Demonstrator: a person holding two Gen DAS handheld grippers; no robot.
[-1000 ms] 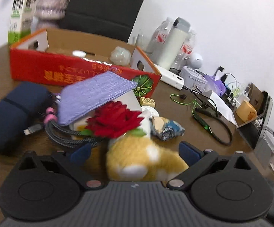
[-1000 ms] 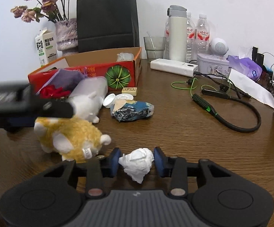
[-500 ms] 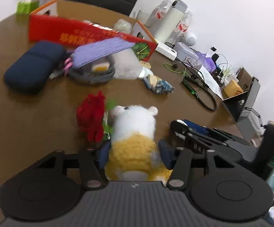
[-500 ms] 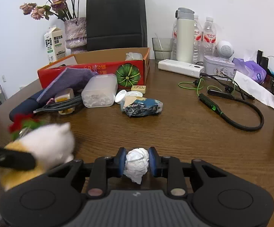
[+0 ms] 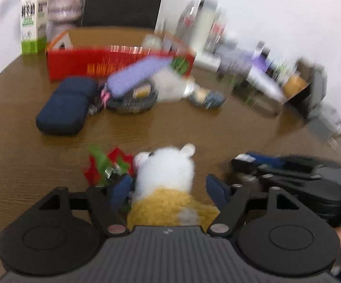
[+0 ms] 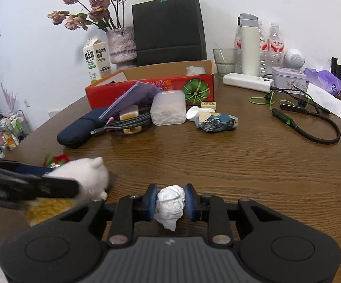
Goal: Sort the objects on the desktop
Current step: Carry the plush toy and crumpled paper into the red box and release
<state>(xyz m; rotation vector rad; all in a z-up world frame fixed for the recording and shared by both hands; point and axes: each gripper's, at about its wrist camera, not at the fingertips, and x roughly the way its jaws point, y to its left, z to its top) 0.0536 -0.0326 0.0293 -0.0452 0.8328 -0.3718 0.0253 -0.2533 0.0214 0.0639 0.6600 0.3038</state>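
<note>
A white and yellow plush toy (image 5: 165, 172) lies on the brown table (image 5: 194, 127) near the front, with a red fabric flower (image 5: 99, 167) at its left side. My left gripper (image 5: 168, 187) straddles the toy and its jaws are opening; the right pad stands clear of the fur. From the right wrist view the toy (image 6: 85, 176) shows at the lower left under the blurred left gripper. My right gripper (image 6: 171, 199) is shut on a crumpled white tissue ball (image 6: 171, 200), held just above the table.
A red cardboard box (image 6: 146, 87) stands at the back. In front of it lie a navy case (image 6: 78, 129), a purple pouch (image 6: 132, 96), coiled cables, a clear plastic container (image 6: 169, 108) and a blue wrapper (image 6: 217, 122). Bottles, a power bank and a black neckband (image 6: 311, 127) crowd the right.
My left gripper closed on the plush toy, drew it and the flower away from the pile toward the near edge, then spread its jaws. My right gripper closed on the tissue ball.
</note>
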